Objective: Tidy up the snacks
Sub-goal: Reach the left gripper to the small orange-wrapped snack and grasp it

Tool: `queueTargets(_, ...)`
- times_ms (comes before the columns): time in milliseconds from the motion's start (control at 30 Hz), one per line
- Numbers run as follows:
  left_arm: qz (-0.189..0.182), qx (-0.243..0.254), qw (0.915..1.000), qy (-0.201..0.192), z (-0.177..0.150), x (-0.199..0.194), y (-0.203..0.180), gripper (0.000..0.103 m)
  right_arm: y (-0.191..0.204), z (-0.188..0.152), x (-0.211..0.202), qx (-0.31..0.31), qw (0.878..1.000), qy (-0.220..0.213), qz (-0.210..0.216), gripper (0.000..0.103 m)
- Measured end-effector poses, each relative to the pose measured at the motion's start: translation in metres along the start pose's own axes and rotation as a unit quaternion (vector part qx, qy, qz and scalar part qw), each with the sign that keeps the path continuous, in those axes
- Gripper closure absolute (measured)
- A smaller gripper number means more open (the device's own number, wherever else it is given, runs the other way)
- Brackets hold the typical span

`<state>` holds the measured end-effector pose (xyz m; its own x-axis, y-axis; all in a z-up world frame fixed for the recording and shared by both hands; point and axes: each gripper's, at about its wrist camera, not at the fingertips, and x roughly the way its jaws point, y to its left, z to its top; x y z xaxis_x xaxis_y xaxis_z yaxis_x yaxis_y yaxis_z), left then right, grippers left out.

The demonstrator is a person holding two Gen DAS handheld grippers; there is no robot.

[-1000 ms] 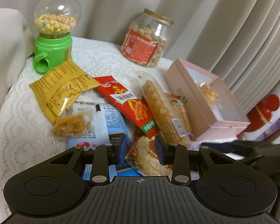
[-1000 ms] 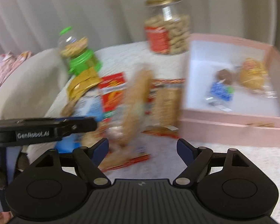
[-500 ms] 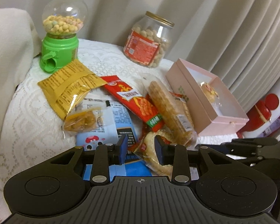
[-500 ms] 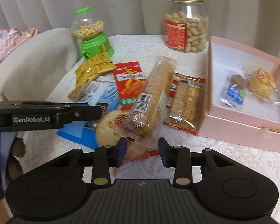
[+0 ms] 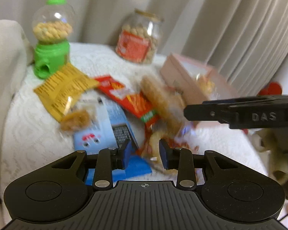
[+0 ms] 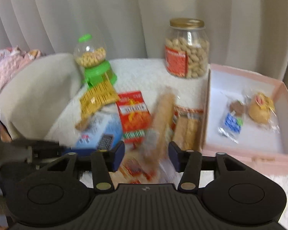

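While both views were smeared by motion, the right claw [image 6: 146, 154] stood with its jaws apart around the near end of a long clear-wrapped biscuit pack [image 6: 161, 118] at lower centre of the right wrist view; whether the pads touched the wrapper could not be told. The left claw [image 5: 144, 152] was likewise released, holding nothing, its jaws just above a blue packet [image 5: 103, 132] and a round red-wrapped cake [image 5: 157, 143] at lower centre of its frame.

To do this step well, the right claw probably had to close across the pack's narrow width, near its end, gently enough not to crush the biscuits, then lift clear of the red snack bag [image 6: 133, 115] beside it before swinging to the pink box [image 6: 245, 153] at right, which already held two small wrapped snacks.

Everything lay on a desk covered by a white lace cloth [image 5: 28, 130]. A green candy dispenser [image 5: 51, 40] and a peanut jar [image 6: 186, 48] stood at the upper part of the frames, before pale pleated curtains [image 6: 48, 15].
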<state>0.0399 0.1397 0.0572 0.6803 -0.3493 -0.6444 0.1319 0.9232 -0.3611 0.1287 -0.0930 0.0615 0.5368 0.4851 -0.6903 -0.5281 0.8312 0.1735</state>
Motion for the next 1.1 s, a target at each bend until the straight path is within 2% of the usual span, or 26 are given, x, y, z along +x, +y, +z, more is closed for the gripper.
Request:
queueTargets(100, 0.018, -0.036, 0.9986, -0.033, 0.008, -0.014, 0.020, 0.067, 0.003, 0.017, 0.005, -0.002, 1.000, -0.004, 0.007, 0.042)
queueTargets(200, 0.048, -0.064, 0.9949, -0.062, 0.027, -0.016, 0.036, 0.067, 0.011, 0.031, 0.025, -0.015, 1.000, -0.001, -0.008, 0.040)
queueTargets(267, 0.051, -0.071, 0.9934, -0.074, 0.045, -0.011, 0.043, 0.067, 0.012, 0.038, 0.040, -0.010, 1.000, 0.012, -0.003, 0.040)
queueTargets(367, 0.069, -0.070, 0.9936, -0.056, 0.076, 0.009, 0.053, 0.067, 0.013, 0.040, 0.054, -0.001, 0.999, 0.026, 0.021, 0.040)
queueTargets(467, 0.116, -0.067, 0.9906, -0.029, 0.092, 0.027, 0.066, 0.067, 0.014, 0.035, 0.057, -0.008, 0.999, 0.037, 0.023, 0.040)
queueTargets(567, 0.119, -0.073, 0.9902, 0.001, 0.089, 0.033, 0.075, 0.067, 0.010, 0.028, 0.051, -0.017, 0.998, 0.042, 0.032, 0.040)
queueTargets(700, 0.099, -0.079, 0.9912, 0.038, 0.068, 0.023, 0.072, 0.067, 0.005, 0.017, 0.042, -0.037, 0.997, 0.045, 0.044, 0.037)
queueTargets(900, 0.118, -0.041, 0.9886, 0.085, 0.030, 0.016, 0.052, 0.067, 0.009, 0.024, 0.054, -0.054, 0.997, 0.040, 0.029, 0.034)
queueTargets(1000, 0.111, -0.047, 0.9894, 0.081, 0.016, 0.013, 0.059, 0.057, 0.015, 0.040, 0.064, -0.035, 0.998, 0.040, 0.043, 0.033)
queueTargets(1033, 0.106, -0.054, 0.9897, 0.081, 0.013, 0.009, 0.061, 0.057, 0.018, 0.045, 0.069, -0.025, 0.997, 0.048, 0.054, 0.033)
queueTargets(1100, 0.093, -0.064, 0.9913, 0.068, 0.006, -0.001, 0.064, 0.061, 0.025, 0.054, 0.079, -0.006, 0.995, 0.066, 0.071, 0.033)
